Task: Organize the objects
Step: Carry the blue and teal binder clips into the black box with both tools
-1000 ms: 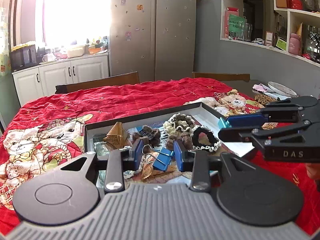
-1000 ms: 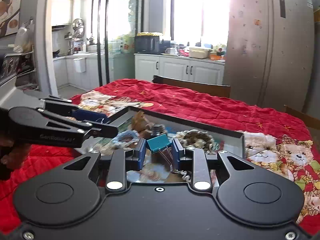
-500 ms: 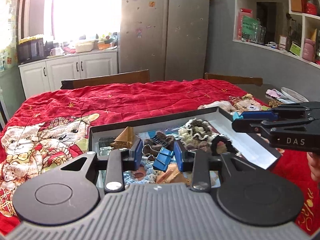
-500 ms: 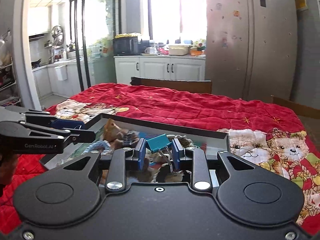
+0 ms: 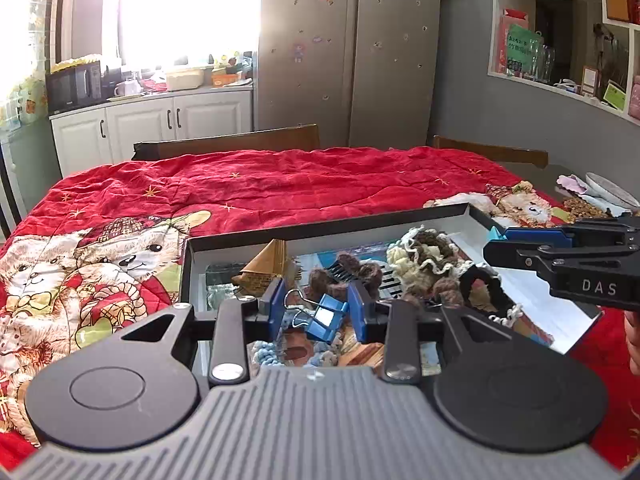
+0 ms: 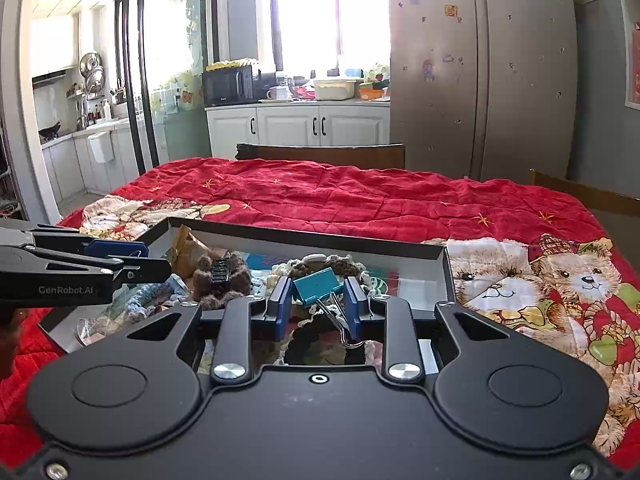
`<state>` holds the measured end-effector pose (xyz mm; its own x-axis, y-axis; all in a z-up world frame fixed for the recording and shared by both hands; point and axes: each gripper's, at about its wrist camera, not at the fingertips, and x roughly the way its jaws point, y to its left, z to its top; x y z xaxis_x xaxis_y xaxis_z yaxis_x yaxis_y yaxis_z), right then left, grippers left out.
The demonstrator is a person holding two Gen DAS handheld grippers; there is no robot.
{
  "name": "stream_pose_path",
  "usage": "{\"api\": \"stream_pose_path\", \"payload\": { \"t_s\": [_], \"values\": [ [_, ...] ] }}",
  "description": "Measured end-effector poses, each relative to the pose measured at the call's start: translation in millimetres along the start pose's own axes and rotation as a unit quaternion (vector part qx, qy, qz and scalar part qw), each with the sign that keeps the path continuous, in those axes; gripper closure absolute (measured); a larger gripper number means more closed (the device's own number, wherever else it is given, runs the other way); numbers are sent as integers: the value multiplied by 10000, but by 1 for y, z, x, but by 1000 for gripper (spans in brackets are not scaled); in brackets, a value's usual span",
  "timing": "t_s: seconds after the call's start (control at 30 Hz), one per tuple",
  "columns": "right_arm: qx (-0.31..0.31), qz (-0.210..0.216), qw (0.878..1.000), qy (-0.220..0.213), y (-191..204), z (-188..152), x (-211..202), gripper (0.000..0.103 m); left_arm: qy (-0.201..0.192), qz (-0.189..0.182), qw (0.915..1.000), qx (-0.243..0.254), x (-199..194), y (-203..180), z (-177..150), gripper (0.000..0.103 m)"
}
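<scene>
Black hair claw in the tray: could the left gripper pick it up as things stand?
Probably not: the left gripper is shut on a blue binder clip, so its jaws are occupied; the black hair claw lies uncovered.

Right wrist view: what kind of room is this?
Most likely a home kitchen-dining area: a fridge, white cabinets with a microwave on the counter, and a table under a red quilt.
</scene>
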<state>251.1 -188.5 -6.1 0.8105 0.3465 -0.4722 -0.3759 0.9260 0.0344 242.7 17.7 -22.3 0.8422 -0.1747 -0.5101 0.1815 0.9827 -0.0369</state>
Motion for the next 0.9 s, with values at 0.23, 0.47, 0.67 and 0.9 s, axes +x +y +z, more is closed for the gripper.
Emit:
{"api": "stream_pose_path", "payload": {
  "t_s": [0.23,0.47,0.67,0.9],
  "values": [
    [-48,5,9999,131,2,-8,10,76,85,44,9999,106,7,-2,-6,65],
    [-85,-3,9997,214,4,-13,19,76,150,83,9997,190,13,-4,-10,65],
    [-149,-5,9994,309,7,-17,26,76,238,115,9994,232,18,-4,-14,65],
    [-193,-30,9991,387,7,-20,31,76,293,147,9991,274,23,-4,-17,65]
  ]
}}
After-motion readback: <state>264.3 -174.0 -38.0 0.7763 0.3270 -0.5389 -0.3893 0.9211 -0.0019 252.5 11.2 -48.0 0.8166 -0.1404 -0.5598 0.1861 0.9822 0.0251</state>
